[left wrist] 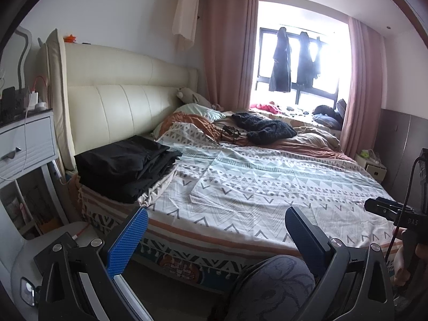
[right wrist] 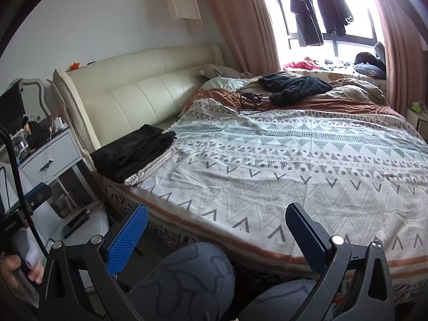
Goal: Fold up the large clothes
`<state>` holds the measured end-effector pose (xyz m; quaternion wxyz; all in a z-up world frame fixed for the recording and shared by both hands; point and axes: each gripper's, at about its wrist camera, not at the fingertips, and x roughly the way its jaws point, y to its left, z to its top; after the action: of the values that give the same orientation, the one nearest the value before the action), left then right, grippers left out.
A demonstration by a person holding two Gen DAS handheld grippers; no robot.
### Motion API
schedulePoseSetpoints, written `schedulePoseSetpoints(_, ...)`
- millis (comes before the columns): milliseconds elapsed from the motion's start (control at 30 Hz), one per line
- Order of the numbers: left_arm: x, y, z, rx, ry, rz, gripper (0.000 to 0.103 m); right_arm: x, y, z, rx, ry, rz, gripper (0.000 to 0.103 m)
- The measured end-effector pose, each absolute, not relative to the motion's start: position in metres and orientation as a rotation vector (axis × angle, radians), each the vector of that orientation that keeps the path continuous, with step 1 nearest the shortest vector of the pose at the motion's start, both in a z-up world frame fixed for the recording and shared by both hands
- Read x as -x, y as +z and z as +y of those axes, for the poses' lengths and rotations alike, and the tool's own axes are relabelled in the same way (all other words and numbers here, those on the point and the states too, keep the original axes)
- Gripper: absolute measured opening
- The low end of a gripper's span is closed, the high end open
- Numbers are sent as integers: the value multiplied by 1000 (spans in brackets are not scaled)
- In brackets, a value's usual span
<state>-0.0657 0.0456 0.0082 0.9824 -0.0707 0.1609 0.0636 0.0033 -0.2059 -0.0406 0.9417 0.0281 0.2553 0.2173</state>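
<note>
Both grippers, left gripper [left wrist: 215,220] and right gripper [right wrist: 216,218], jaws spread, empty, above bed [right wrist: 294,176]. Folded black clothes [left wrist: 125,165] at 10 o'clock.

Left gripper [left wrist: 216,223] fingers spread, right gripper [right wrist: 216,222] likewise

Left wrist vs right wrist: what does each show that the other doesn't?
Left wrist only: the right tool at the frame's right edge, and a folded patterned sheet on the bedspread.
Right wrist only: the left tool at the frame's left edge, and both knees.
Both: black folded clothes by the headboard, dark knit, hanging coats.
</note>
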Motion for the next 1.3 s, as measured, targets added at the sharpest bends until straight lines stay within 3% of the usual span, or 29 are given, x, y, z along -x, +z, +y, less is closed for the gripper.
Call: schedulePoseSetpoints(1300, 79, 11, 42, 158, 118, 307, 102, 4, -42, -207, -76, 434, 536, 103)
